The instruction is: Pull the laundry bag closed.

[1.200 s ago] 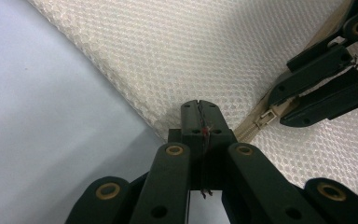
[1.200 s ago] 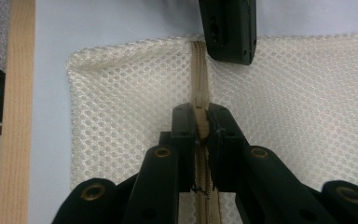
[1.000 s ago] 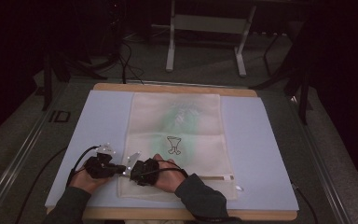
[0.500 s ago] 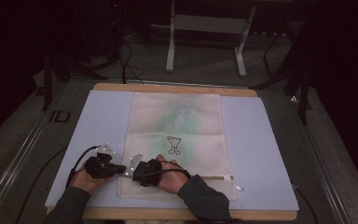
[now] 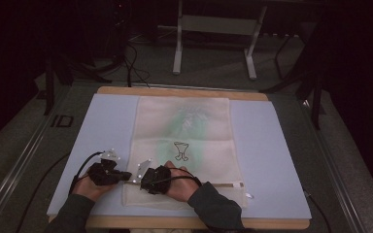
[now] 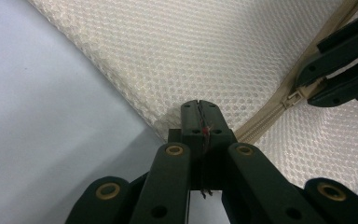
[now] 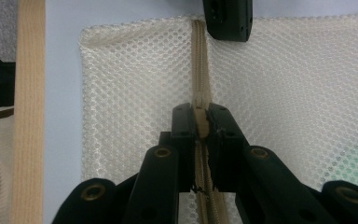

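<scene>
A cream mesh bag (image 5: 184,131) lies flat on the blue mat (image 5: 272,160), its beige zipper (image 5: 218,184) running along the near edge. My left gripper (image 5: 125,176) is shut on the bag's fabric at the zipper's left end (image 6: 199,109). Just right of it, my right gripper (image 5: 136,180) is shut on the beige zipper pull (image 7: 200,122), with the zipper track (image 7: 199,56) running ahead to the left gripper's tip (image 7: 227,18). In the left gripper view, the right gripper (image 6: 335,60) holds the pull (image 6: 292,99) close by.
Something green with a small dark drawing (image 5: 180,150) shows through the mesh. The mat covers a wooden table whose near edge (image 7: 30,116) is close to my hands. Metal stand legs (image 5: 177,48) and cables (image 5: 136,68) are on the floor beyond the table.
</scene>
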Available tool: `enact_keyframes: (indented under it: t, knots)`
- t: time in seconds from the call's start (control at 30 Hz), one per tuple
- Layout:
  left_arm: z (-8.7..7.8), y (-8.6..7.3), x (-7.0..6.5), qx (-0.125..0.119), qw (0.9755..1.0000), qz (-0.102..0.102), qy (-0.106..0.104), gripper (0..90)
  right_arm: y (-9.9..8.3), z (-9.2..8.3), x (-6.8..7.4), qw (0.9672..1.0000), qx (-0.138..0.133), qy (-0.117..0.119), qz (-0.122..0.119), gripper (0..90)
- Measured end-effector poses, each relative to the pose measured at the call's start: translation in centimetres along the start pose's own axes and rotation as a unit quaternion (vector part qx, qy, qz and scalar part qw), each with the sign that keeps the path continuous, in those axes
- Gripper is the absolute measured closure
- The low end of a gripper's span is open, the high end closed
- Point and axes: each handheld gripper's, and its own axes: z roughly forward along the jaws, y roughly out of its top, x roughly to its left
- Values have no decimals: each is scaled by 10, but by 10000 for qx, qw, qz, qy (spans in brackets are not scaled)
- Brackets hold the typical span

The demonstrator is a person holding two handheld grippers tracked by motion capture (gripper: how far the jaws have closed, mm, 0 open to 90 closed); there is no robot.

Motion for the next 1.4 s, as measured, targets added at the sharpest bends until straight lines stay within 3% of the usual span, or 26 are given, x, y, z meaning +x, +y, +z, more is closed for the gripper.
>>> enact_keyframes:
  t: [1.4]
  knots:
    - [0, 0, 1, -12, 10000, -33, -26, 900, -21, -16, -6, 9998, 96, 81, 143, 821]
